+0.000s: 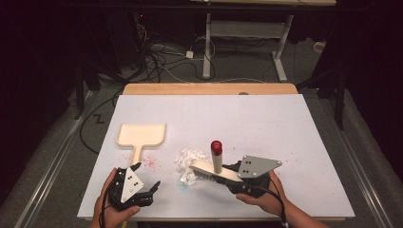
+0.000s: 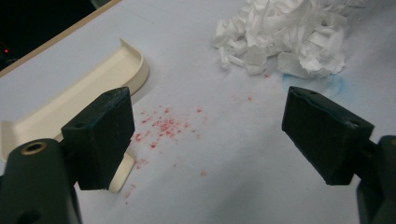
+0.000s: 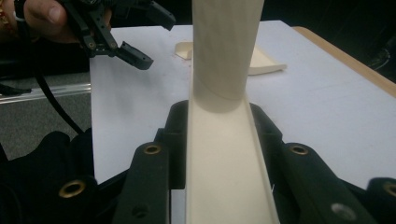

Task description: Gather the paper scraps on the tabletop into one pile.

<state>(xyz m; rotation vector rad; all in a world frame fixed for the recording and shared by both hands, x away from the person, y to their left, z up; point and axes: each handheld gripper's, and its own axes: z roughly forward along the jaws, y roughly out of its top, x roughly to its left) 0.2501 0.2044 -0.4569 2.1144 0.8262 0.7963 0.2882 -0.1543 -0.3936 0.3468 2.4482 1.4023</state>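
Right gripper (image 1: 227, 175) pinches a cream brush (image 1: 213, 169), bristles down beside shredded paper (image 1: 189, 164), ready to sweep. Left gripper (image 1: 145, 178), jaws spread, waits near the dustpan (image 1: 141, 135) handle.

The far half of the table (image 1: 247, 109) lies bare, open to a pass from either side. Nearer, the dustpan (image 1: 141, 134) blocks the left, the paper heap (image 1: 189, 161) sits mid-table, and the brush (image 1: 216, 167) stands just right of it. Between dustpan and heap, a lane holds only red crumbs (image 2: 161, 126).
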